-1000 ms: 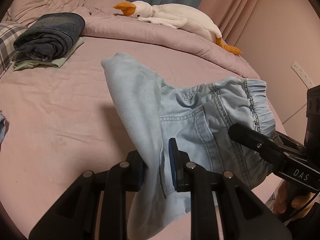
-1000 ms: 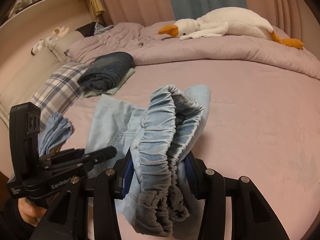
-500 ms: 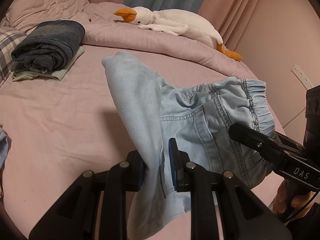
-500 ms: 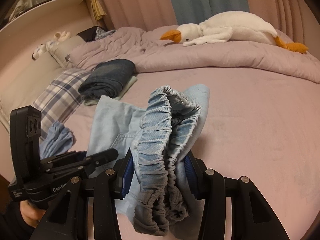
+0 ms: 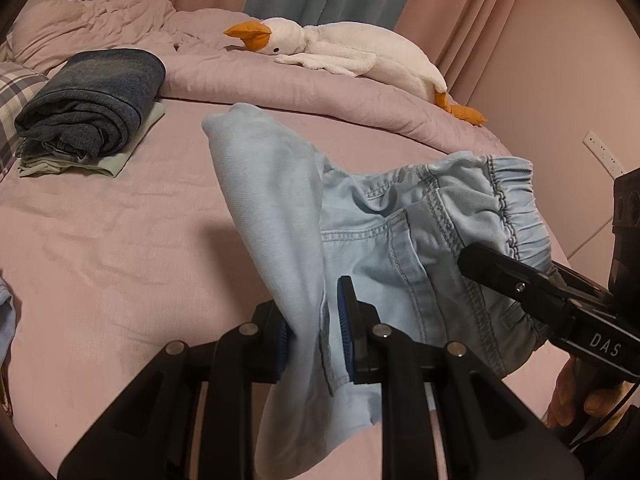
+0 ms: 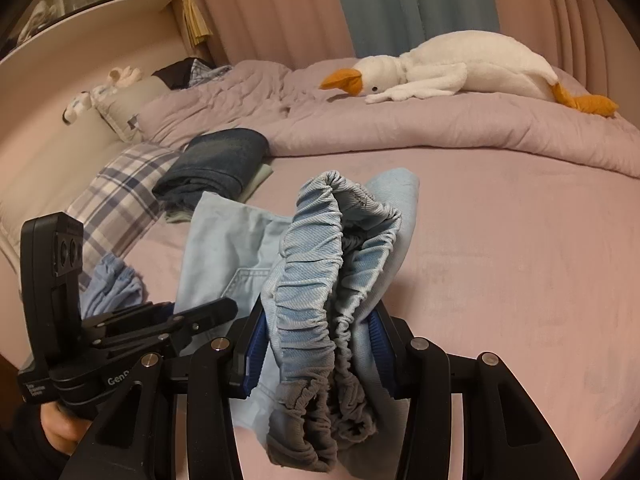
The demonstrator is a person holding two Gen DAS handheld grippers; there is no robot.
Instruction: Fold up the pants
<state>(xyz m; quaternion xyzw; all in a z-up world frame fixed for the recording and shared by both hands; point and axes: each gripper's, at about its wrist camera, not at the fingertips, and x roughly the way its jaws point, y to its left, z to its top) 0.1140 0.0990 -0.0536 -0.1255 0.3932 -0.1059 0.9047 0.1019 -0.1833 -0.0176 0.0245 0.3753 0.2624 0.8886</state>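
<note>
Since a second earlier, my view had swung toward the plush goose [image 6: 452, 66] — both grips unchanged. I had the left gripper [image 5: 314, 330] clenched on the pale denim pants [image 5: 360, 240] at a leg fold, the right gripper [image 6: 318, 354] pinching their bunched elastic waistband. They hung between the tongs above the pink bed [image 5: 112, 240], folded dark jeans [image 5: 92, 100] at ten o'clock.

left tongs [image 5: 312, 330] at 6 o'clock, clamped on a fold of the light blue pants [image 5: 380, 240] | right tongs [image 5: 516, 280] at 4 o'clock, gripping the elastic waistband | pants held above the pink bed [image 5: 120, 248] | folded dark jeans [image 5: 92, 100] at 10 o'clock | plush goose [image 5: 348, 48] at 1 o'clock on the duvet [image 5: 280, 92]
</note>
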